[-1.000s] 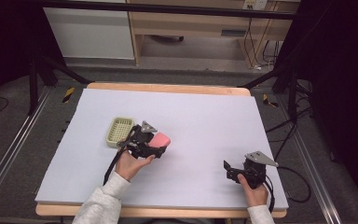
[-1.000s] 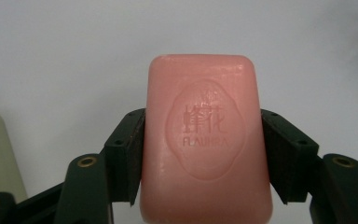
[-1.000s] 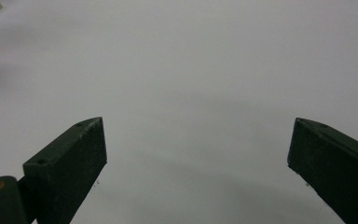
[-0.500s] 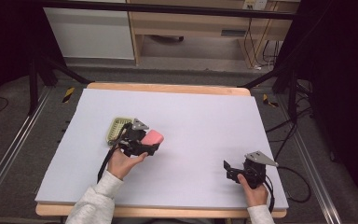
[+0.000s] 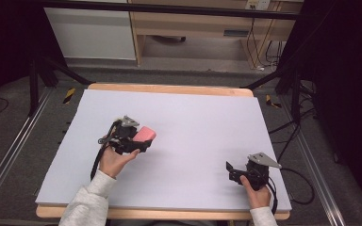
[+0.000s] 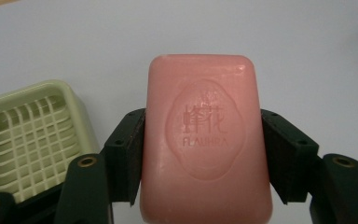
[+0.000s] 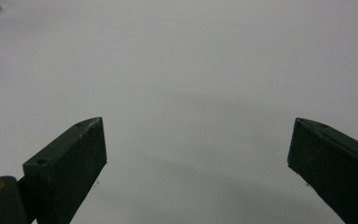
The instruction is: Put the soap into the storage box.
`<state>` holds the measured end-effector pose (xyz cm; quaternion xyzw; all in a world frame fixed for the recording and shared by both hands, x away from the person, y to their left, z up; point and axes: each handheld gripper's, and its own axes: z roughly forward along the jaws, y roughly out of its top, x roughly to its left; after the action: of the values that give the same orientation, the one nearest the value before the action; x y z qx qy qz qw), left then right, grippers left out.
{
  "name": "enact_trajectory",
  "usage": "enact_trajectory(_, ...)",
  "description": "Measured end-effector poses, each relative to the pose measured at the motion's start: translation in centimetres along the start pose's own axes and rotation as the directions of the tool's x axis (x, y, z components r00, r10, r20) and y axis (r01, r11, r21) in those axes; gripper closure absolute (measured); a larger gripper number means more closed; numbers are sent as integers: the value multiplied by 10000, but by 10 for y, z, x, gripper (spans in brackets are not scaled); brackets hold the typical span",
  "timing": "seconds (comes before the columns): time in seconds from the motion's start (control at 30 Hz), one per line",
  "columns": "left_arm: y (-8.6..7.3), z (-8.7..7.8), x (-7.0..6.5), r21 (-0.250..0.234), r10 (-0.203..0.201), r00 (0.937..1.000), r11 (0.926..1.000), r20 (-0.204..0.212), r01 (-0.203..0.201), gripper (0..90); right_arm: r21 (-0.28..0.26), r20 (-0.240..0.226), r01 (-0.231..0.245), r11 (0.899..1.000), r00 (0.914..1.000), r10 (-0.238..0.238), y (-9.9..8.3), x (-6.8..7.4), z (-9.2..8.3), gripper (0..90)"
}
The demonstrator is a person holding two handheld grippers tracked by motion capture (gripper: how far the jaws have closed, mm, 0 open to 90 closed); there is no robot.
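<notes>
Soap dish [image 6: 30, 137] empty, pink soap [image 6: 205, 140] clamped in left gripper [image 6: 203, 154]

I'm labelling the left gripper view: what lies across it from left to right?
Green soap dish → one black jaw → pink soap bar, clamped in the left gripper → the other black jaw, all above the white table.

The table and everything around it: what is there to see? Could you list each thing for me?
Soap bar: one, pink, stamped with a logo, clamped between the left hand-held gripper's jaws above the table.
Soap dish: one, pale green, slatted, empty, beside the soap.
Table: one, white top, wooden edge.
Cabinet: one, white, on the floor behind.
Left hand-held gripper: black, shut on the soap.
Right hand-held gripper: black, open, near the table's right front corner.
</notes>
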<state>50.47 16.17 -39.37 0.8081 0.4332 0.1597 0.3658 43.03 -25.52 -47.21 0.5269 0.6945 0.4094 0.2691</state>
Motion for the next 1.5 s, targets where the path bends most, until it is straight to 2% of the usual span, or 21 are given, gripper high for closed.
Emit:
enact_trajectory(0.7,3,-9,33,-319,-674,9959,9973,-599,656,373,-75,37,106,9999,9999,-106,0,1,1,47)
enact_trajectory(1.27,0,-8,57,-409,-1152,9885,9929,-977,1116,373,11,16,81,10000,10000,-81,0,2,3,46)
enact_trajectory(1.5,1,-1,65,-360,-1288,9861,9914,-1052,1257,373,-28,41,147,9999,9999,-147,0,2,3,46)
